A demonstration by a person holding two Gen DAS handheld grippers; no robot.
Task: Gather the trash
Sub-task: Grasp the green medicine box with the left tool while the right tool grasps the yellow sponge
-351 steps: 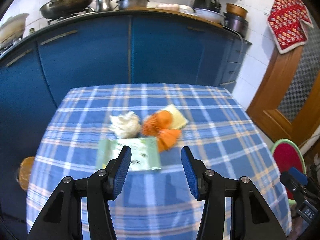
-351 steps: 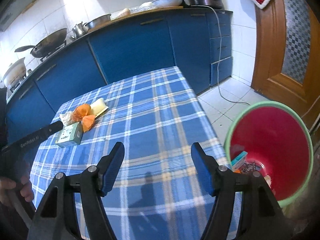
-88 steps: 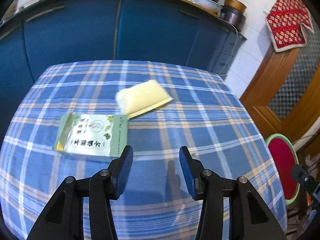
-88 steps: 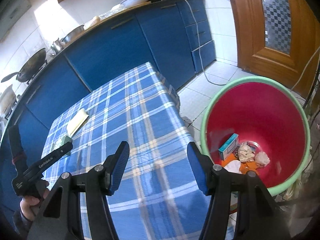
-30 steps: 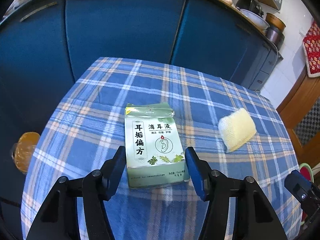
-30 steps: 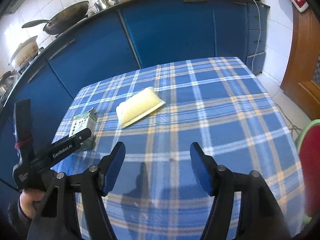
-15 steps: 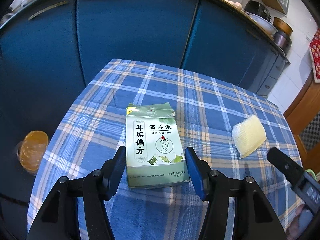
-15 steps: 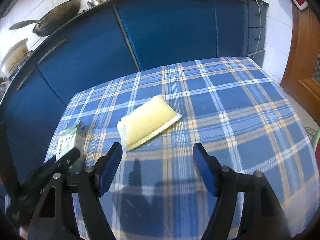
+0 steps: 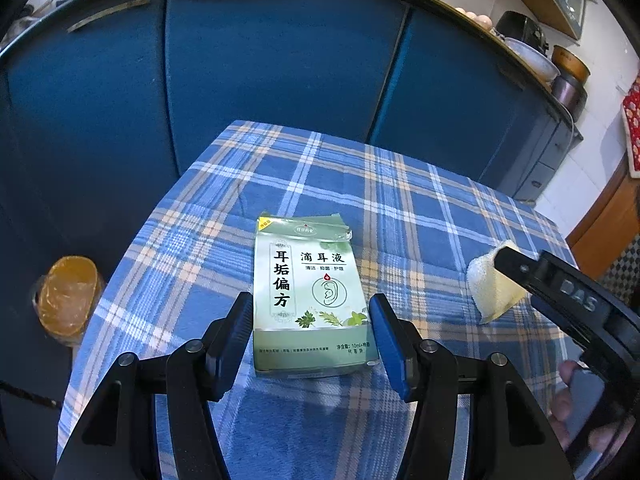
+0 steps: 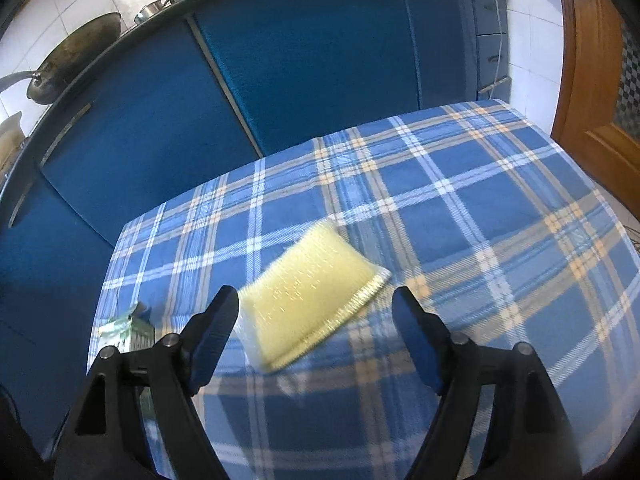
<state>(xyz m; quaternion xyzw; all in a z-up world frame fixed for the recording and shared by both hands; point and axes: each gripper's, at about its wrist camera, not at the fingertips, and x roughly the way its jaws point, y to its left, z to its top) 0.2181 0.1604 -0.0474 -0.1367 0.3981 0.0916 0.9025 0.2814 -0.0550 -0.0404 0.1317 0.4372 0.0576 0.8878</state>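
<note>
A flat green medicine box (image 9: 312, 296) with Chinese print lies on the blue plaid tablecloth (image 9: 400, 208). My left gripper (image 9: 312, 332) is open, with one finger on each side of the box's near half, not closed on it. A yellow sponge (image 10: 310, 294) lies further right on the cloth; it also shows in the left wrist view (image 9: 494, 284). My right gripper (image 10: 316, 328) is open just in front of the sponge, its fingers straddling the near edge. The box's corner (image 10: 128, 326) peeks out at the left of the right wrist view.
Blue kitchen cabinets (image 9: 260, 80) stand close behind the table. An orange-lidded jar (image 9: 68, 296) sits on the floor left of the table. A wok (image 10: 76, 60) sits on the counter. A wooden door (image 10: 592, 80) is at the right.
Both grippers have moved forward. The left fingers now flank the green box. The right gripper has closed in on the yellow sponge, and its arm now shows beside the sponge in the left view.
</note>
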